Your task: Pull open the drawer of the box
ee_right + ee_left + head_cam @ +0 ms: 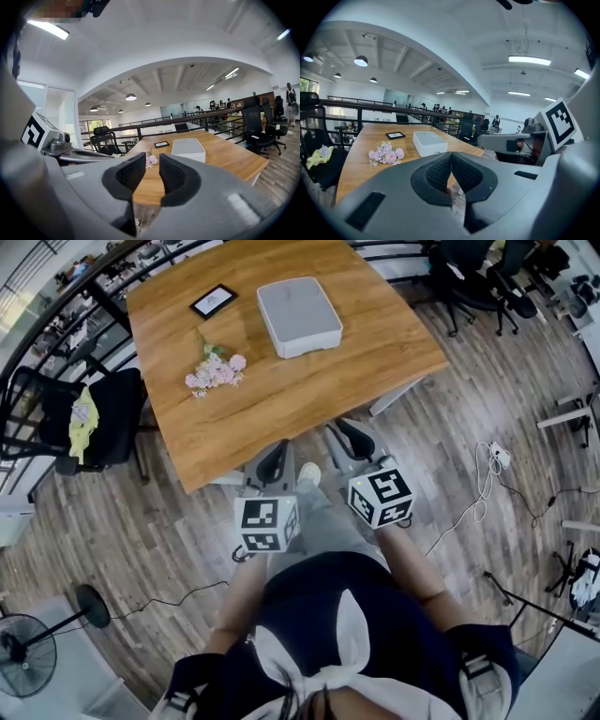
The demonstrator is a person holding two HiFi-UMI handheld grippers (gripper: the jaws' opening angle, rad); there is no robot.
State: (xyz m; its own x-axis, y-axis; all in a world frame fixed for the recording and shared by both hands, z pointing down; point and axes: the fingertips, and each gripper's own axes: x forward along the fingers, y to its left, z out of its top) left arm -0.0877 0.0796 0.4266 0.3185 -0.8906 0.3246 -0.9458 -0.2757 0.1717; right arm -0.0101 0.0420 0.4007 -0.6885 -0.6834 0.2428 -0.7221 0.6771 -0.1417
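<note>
The wooden table (375,352) is stretching away from the person, and the white box (298,315) is lying well out on it, far ahead of both grippers. Its long axis is running roughly away from them, a short end facing back. The right gripper (352,439), jaws standing slightly apart on nothing, is hovering a little nearer than the left gripper (272,461), whose jaws are meeting tip to tip, empty.

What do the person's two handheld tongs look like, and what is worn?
The left tongs and right tongs are grey plastic with black textured pads; each carries a white cube with black square markers. The person wears a dark navy top with white trim.
</note>
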